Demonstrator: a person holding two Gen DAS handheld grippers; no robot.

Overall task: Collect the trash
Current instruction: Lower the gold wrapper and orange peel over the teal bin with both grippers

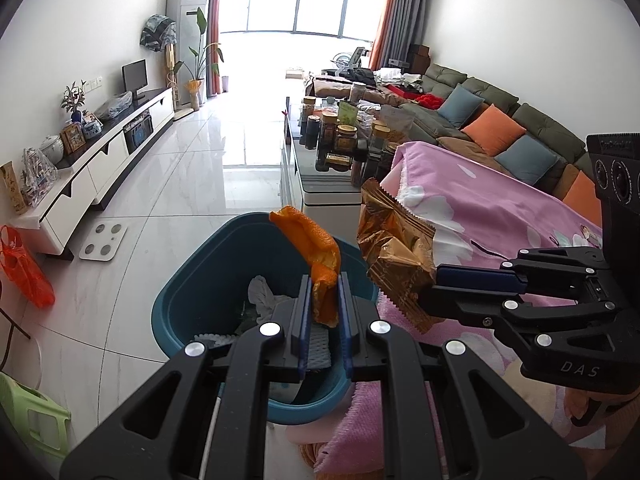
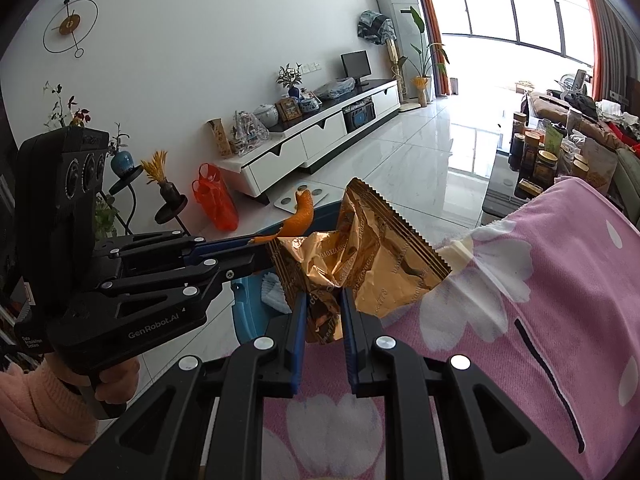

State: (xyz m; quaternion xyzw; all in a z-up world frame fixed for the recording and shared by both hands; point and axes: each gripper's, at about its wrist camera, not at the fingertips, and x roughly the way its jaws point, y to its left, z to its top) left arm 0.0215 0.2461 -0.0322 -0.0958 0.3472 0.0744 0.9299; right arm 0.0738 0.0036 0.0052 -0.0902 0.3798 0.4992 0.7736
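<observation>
My left gripper (image 1: pixel 324 304) is shut on a strip of orange peel (image 1: pixel 314 246), held above the teal waste bin (image 1: pixel 200 276). Crumpled white paper (image 1: pixel 262 296) and white foam netting (image 1: pixel 320 348) lie inside the bin. My right gripper (image 2: pixel 324 312) is shut on a crumpled gold foil wrapper (image 2: pixel 360 256), over the edge of the pink flowered blanket (image 2: pixel 540 280). In the left wrist view the right gripper (image 1: pixel 432 284) comes in from the right with the wrapper (image 1: pixel 392 256) beside the bin's rim. In the right wrist view the left gripper (image 2: pixel 260 246) holds the peel (image 2: pixel 302 212) just left of the wrapper.
A coffee table (image 1: pixel 320 184) crowded with jars stands beyond the bin. Further off are a sofa with cushions (image 1: pixel 492 128), a white TV cabinet (image 1: pixel 104 168), a floor scale (image 1: pixel 103 241), an orange plastic bag (image 1: pixel 24 268) and a green stool (image 1: pixel 32 420). A sleeve and a hand (image 2: pixel 48 400) hold the left gripper.
</observation>
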